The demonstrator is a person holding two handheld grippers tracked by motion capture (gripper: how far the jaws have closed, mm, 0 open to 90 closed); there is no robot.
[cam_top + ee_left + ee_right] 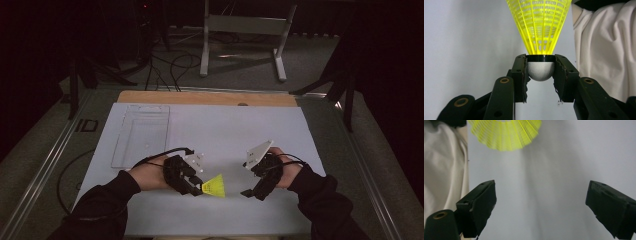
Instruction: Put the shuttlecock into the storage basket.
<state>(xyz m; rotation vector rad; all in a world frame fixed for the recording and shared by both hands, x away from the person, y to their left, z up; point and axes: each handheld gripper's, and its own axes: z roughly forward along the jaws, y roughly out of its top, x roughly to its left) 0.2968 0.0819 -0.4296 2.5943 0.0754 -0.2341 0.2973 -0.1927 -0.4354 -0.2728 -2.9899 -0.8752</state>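
Yellow mesh-skirted shuttlecock (539, 27), rounded white cork clamped in left claw (540, 75)

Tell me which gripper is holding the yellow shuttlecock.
The left gripper: its fingers clamp the shuttlecock by its white cork; the right gripper is open and empty.

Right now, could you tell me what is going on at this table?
A person works with tongs in each hand over a white mat. The left tongs are shut on the white cork head of a yellow shuttlecock, its skirt pointing toward the right tongs, which stand open and empty. A clear tray lies beyond.
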